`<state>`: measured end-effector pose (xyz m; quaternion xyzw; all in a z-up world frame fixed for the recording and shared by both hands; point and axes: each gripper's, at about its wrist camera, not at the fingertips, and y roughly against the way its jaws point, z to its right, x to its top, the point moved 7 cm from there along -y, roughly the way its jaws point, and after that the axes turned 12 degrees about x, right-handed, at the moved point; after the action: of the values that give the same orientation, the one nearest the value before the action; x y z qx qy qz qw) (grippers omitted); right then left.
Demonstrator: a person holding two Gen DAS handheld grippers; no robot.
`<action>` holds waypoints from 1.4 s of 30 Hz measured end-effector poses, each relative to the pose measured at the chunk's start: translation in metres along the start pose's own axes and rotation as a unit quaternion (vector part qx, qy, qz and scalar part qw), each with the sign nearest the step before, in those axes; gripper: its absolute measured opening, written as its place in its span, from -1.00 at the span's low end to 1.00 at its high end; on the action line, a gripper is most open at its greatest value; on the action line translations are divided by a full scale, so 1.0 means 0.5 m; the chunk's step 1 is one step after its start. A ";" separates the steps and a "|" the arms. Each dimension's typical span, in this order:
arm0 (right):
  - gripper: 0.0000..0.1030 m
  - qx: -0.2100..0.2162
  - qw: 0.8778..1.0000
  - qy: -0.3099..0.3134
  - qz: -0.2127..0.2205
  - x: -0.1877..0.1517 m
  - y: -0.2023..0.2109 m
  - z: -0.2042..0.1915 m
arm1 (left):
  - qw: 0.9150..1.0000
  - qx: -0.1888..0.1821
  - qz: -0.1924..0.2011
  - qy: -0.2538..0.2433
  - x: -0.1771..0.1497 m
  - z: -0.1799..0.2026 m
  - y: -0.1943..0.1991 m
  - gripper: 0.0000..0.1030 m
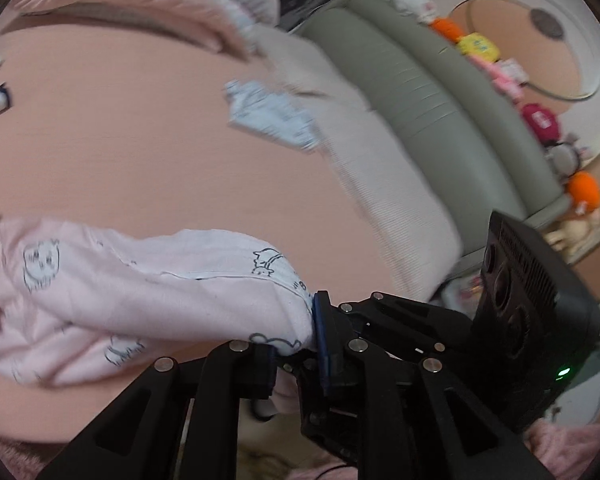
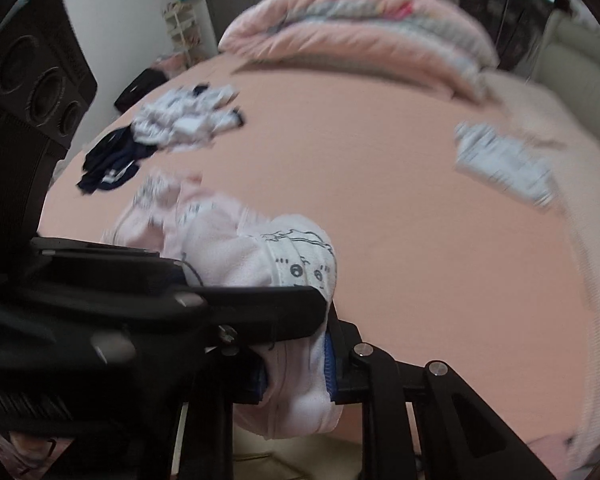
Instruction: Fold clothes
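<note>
Garment [image 1: 148, 300] apparently within both hand-held grippers.

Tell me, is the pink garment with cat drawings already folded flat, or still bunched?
Still bunched. The pink garment hangs in loose rumpled folds, pinched by the left gripper and the right gripper.

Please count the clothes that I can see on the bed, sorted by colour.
Pink garment with cat print, held in both jaws: 1
White patterned garments: 2, folded one and loose one
Dark navy garment: 1
Total: 4
</note>
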<state>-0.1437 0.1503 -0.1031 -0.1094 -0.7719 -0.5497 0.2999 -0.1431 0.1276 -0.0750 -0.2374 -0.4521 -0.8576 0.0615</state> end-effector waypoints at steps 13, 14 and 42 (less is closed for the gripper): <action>-0.57 -0.068 0.981 -0.176 -0.052 -0.089 -0.010 0.247 | 0.968 0.203 -0.045 0.138 -0.095 -0.270 -0.029 -0.21; -0.52 -0.065 0.981 -0.179 -0.045 -0.087 -0.003 0.251 | 0.965 0.214 -0.043 0.147 -0.097 -0.291 -0.019 -0.21; -0.92 -0.065 0.978 -0.195 0.038 -0.011 -0.052 0.233 | 0.946 0.318 0.042 0.048 -0.079 -0.301 0.065 -0.89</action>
<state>-0.1923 0.2478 -0.1519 -0.2633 -0.7737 -0.5546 0.1565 -0.1509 -0.0169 -0.1409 -0.1825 -0.6876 -0.6763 0.1912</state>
